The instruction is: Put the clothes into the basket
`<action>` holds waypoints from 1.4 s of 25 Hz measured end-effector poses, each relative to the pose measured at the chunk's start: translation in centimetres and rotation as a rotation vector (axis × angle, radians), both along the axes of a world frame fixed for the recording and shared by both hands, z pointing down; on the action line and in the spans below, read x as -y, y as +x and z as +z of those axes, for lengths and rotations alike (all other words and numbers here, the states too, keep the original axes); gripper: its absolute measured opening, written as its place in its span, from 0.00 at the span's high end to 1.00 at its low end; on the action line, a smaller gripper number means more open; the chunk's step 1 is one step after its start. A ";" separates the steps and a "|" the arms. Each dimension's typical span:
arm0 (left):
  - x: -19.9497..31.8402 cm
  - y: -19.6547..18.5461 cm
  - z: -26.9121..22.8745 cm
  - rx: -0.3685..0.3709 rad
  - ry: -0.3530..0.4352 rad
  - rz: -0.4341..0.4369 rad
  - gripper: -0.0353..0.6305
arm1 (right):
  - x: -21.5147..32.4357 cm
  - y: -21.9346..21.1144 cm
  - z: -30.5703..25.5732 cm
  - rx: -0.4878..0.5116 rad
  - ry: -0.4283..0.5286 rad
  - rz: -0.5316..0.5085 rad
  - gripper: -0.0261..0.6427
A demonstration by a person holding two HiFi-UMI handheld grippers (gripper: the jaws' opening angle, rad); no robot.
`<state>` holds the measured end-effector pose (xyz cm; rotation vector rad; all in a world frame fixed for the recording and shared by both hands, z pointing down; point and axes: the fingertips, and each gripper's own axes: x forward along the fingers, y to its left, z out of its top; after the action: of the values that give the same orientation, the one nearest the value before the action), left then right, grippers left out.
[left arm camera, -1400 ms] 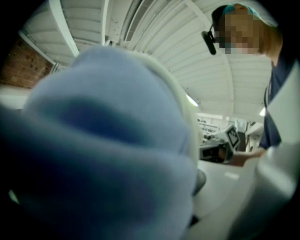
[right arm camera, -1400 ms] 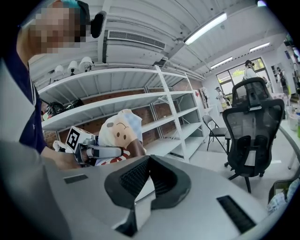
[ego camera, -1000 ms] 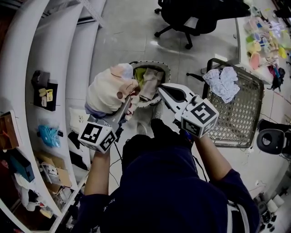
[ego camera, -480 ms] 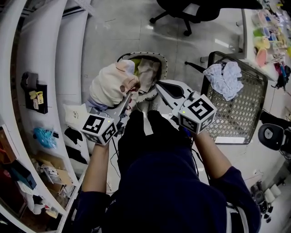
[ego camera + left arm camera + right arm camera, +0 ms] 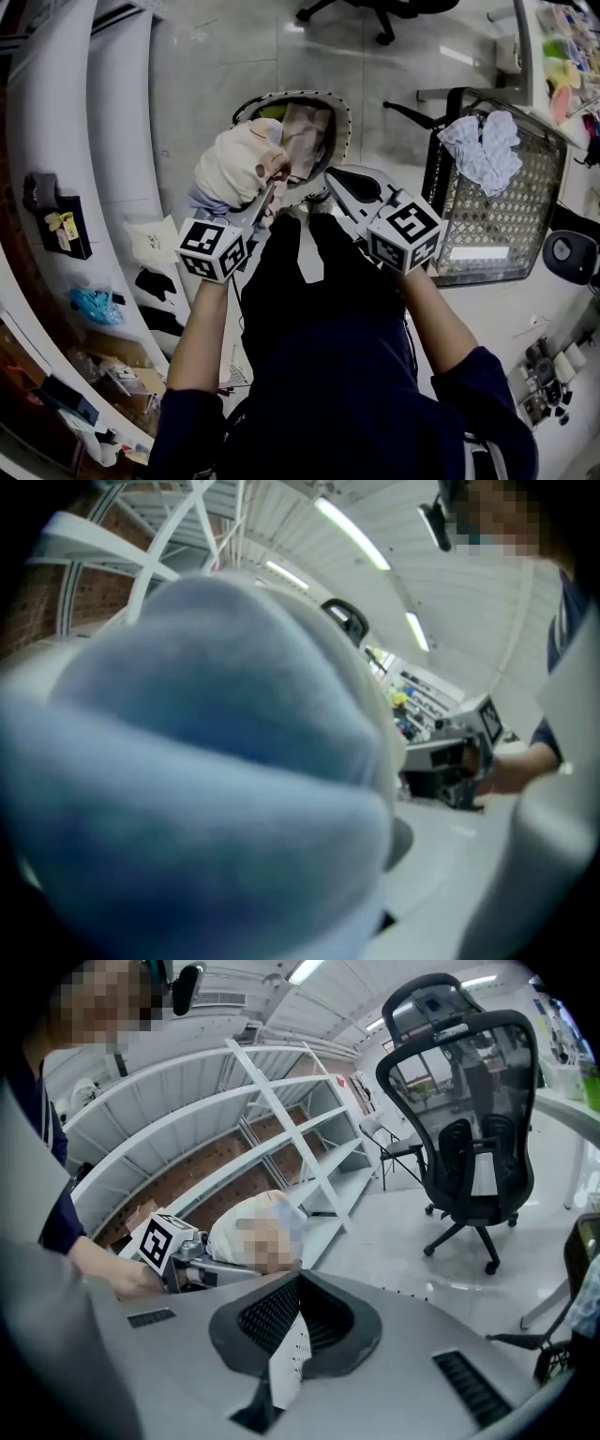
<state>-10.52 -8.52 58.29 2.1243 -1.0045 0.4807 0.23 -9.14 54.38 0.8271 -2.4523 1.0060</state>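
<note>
A rolled bundle of cream, pink and pale blue clothes hangs just left of a round basket with a patterned rim, and my left gripper is shut on it. Beige and yellow clothes lie inside that basket. In the left gripper view the blue cloth fills nearly everything and hides the jaws. My right gripper is shut and empty at the basket's near edge. In the right gripper view the right gripper has its dark pads together, and the bundle shows to the left beyond them.
A metal mesh cart stands at the right with a white and blue garment on it. White shelves curve along the left. An office chair stands behind the basket. My own dark legs are below the grippers.
Both grippers have come down toward the round basket. The left one still carries the bundle and the right one stays shut.
</note>
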 end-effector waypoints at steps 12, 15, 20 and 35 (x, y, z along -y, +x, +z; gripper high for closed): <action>0.4 -0.1 13.2 0.013 -0.144 0.072 0.66 | 0.1 -0.6 10.7 -0.064 -0.122 0.053 0.95; 0.4 0.3 16.0 0.017 -0.178 0.087 0.66 | 0.3 -0.6 12.7 -0.069 -0.145 0.063 0.95; 0.3 1.0 20.5 0.019 -0.241 0.095 0.66 | 0.6 -0.7 15.2 -0.078 -0.176 0.070 0.95; -0.8 2.3 30.8 0.140 -0.415 0.183 0.63 | -0.7 1.7 19.0 -0.093 -0.257 0.083 0.95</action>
<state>-8.26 -7.74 89.12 1.8305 -0.7112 0.8589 1.89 -8.43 73.37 0.8729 -2.1688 1.2509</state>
